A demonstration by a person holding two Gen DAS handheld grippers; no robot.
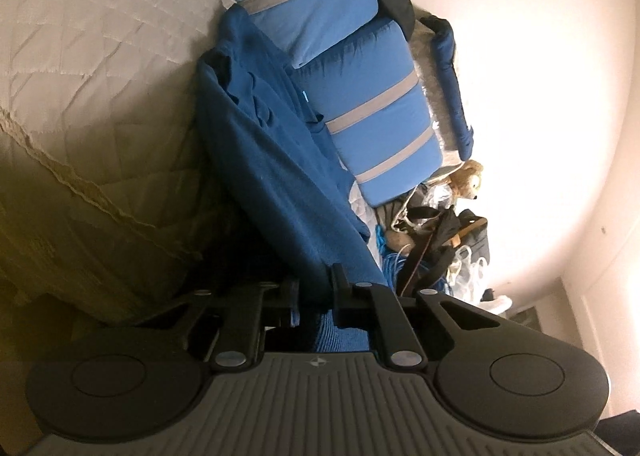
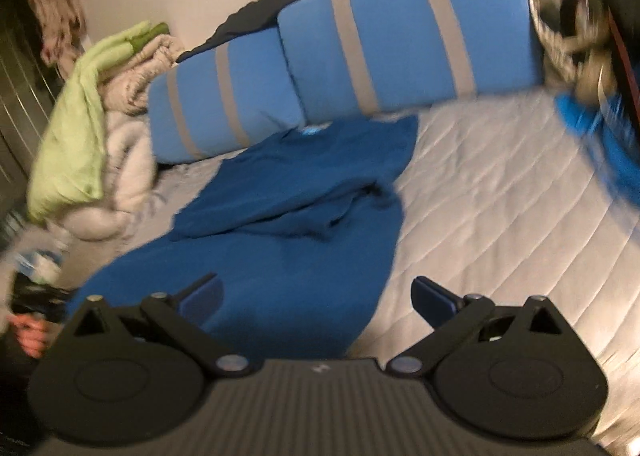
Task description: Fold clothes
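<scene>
A dark blue shirt (image 2: pixel 288 216) lies crumpled across the quilted bed (image 2: pixel 500 192), its collar end near the striped pillows. In the left wrist view the same blue shirt (image 1: pixel 280 160) stretches away from my left gripper (image 1: pixel 316 292), which is shut on the shirt's hem; ribbed fabric bunches between the fingers. This view is rolled sideways. My right gripper (image 2: pixel 316 296) hovers open above the shirt's near edge, with nothing between its fingers (image 2: pixel 434 298). The right wrist view is motion-blurred.
Two blue pillows with grey stripes (image 2: pixel 360 56) lie at the head of the bed. A green cloth and beige bedding (image 2: pixel 88 116) pile at the left. Clutter with a plush bear (image 1: pixel 466 180) sits beside the bed. A person's hand (image 2: pixel 30 332) shows at the lower left.
</scene>
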